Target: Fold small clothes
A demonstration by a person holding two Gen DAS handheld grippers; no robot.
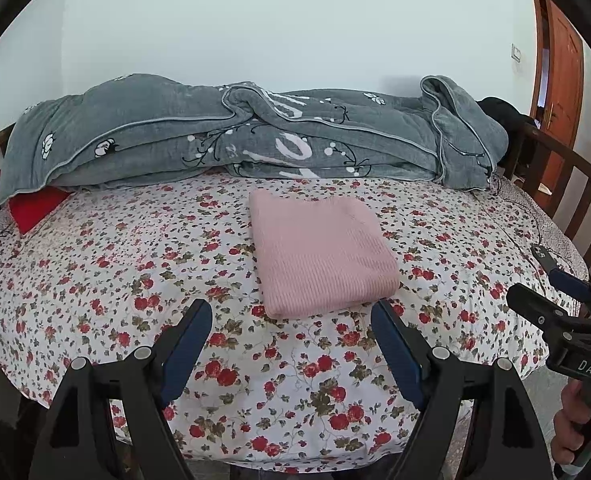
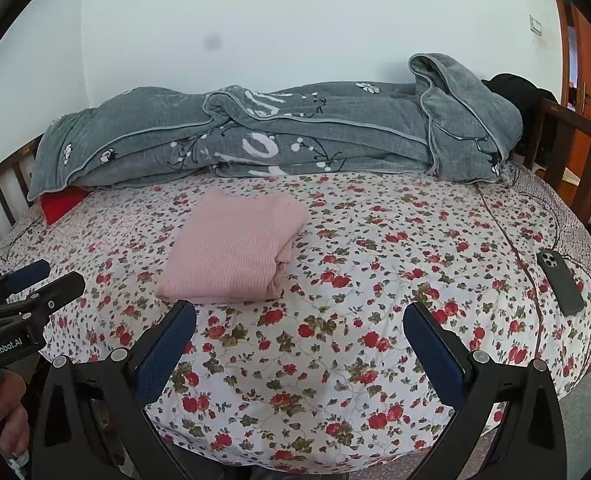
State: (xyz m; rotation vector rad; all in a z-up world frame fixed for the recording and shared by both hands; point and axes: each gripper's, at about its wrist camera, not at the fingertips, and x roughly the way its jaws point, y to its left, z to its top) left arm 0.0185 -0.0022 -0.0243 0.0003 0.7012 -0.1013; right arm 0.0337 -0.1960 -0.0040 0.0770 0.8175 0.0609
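Left gripper [image 1: 291,320]: fingers [image 1: 191,340] spread wide, blue pads facing in, nothing between them. It hovers over the near edge of the bed, tips just short of the pink garment's front edge, not touching it.

Right gripper [image 2: 299,322]: fingers [image 2: 431,344] equally wide apart, also holding nothing. Same height over the near edge, off to the right of the garment.

Each gripper shows in the other's view: right one at the right edge of the left view, left one at the left edge of the right view. A hand [image 2: 9,416] is visible on the left gripper's handle, another hand [image 1: 575,432] on the right one's.

Pink garment [image 1: 321,254], ribbed knit, lies folded into a compact rectangle, flat on the floral bedsheet [image 1: 135,272], roughly mid-bed. Layered edges show along its right side in the right view.

Behind it, against the wall: a grey quilt [image 1: 231,136] bunched in a long heap across the bed's far side. A red item [image 1: 35,208] pokes out from under the quilt's left end. A dark phone [image 2: 561,282] lies face down on the sheet near the bed's right edge, well apart from the garment. Wooden bed rails on both sides, brown door [image 1: 561,92] far right.
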